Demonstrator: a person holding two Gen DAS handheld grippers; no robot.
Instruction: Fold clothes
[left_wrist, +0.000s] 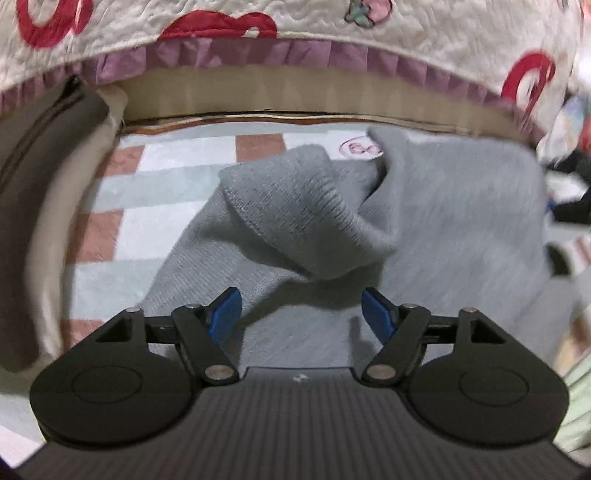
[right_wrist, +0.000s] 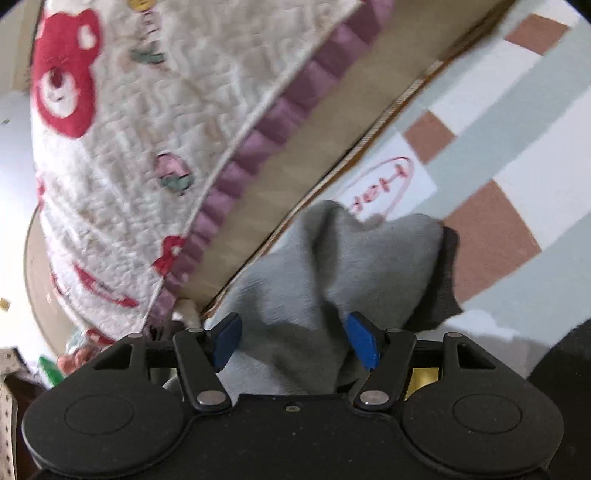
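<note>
While the grey sweater lies bunched on the checked rug with a flap raised toward twelve o'clock, the left gripper stands released and the right gripper, jaws apart, seemingly straddles cloth ungripped, so the flap may slump crooked.

Right of the grey sweater, the left wrist view smears into blur where dark shapes cannot be told, while the sweater's near edge is hidden behind the right tongs.
</note>
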